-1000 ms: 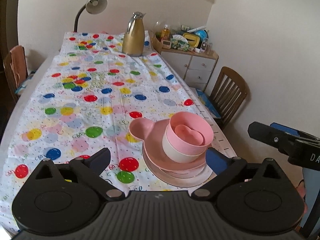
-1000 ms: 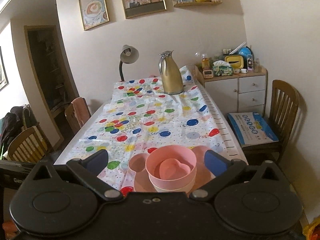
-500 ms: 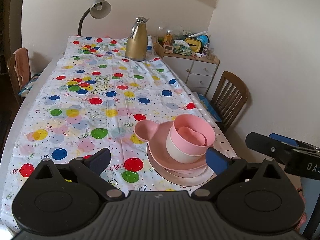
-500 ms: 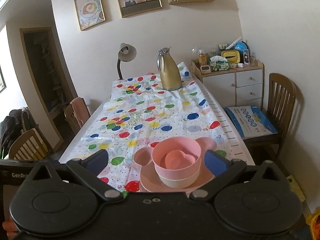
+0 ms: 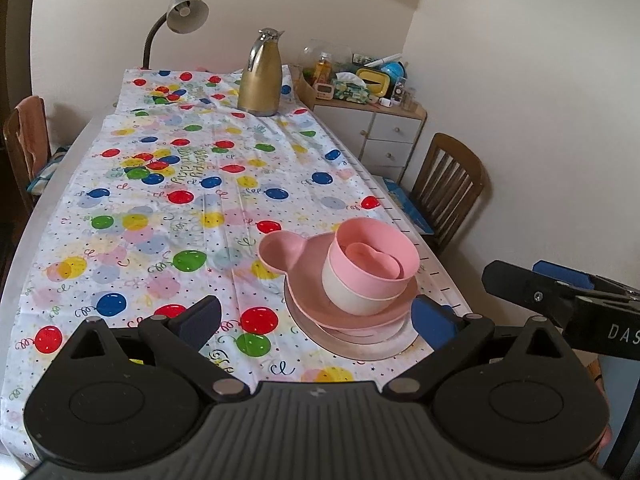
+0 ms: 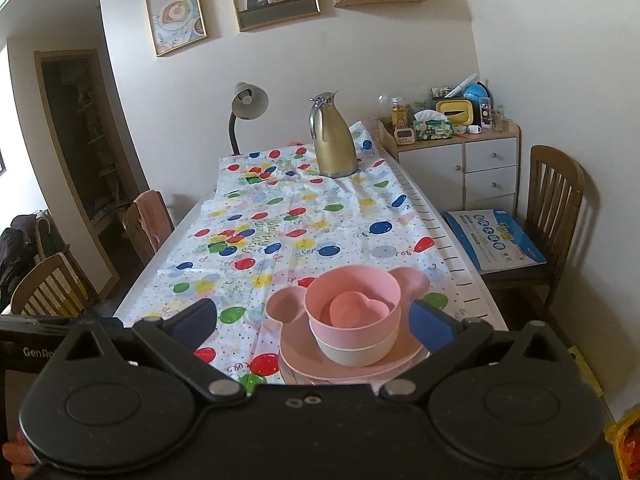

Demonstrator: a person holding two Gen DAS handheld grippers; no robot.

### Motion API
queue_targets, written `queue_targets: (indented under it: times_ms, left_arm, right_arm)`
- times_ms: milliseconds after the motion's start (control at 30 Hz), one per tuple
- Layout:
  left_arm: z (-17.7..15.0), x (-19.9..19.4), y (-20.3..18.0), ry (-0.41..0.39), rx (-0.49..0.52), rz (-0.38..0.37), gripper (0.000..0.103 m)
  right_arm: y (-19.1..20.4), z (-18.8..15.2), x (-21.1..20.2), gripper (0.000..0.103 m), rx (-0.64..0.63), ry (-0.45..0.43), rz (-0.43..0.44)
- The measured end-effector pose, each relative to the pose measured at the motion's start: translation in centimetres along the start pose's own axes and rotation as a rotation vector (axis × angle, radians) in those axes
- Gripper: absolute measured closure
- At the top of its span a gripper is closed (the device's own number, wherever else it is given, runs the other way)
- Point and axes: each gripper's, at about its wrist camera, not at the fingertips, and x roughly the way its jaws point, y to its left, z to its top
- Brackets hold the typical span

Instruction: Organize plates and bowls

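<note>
A stack of dishes stands near the table's front right corner. A pink bowl holds a small pink heart-shaped dish and sits in a cream bowl. Under them lie a pink bear-eared plate and pale plates. My left gripper is open and empty, above the table just before the stack. My right gripper is open and empty, its fingers wide on either side of the pink bowl in view, but back from it. The right gripper's arm also shows in the left wrist view.
A gold thermos jug and a desk lamp stand at the table's far end. The balloon tablecloth covers the table. Wooden chairs stand along both sides. A cluttered cabinet is at the back right.
Both grippers have drawn back and risen from the stack, which now looks smaller and farther. Both stay open. The dishes have not moved.
</note>
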Motion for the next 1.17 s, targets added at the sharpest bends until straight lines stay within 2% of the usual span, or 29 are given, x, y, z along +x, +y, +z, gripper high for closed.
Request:
queue_targets:
  times_ms: [467,967,1167]
  left_arm:
    - [0.4,0.0,-0.8,-0.019,0.038,-0.054,0.001]
    - [0.8,0.6,-1.2,-0.019,0.051,-0.120,0.001]
    - [0.8,0.9,-0.9,-0.006,0.048,-0.117,0.001]
  right_arm:
    - [-1.0,-0.5,-1.2,0.000,0.015,-0.028,-0.078]
    - [-1.1,-0.4,-1.7,0.000,0.029,-0.042,-0.108]
    - [-1.1,-0.6,-1.5,0.000,0.043,-0.042,-0.121]
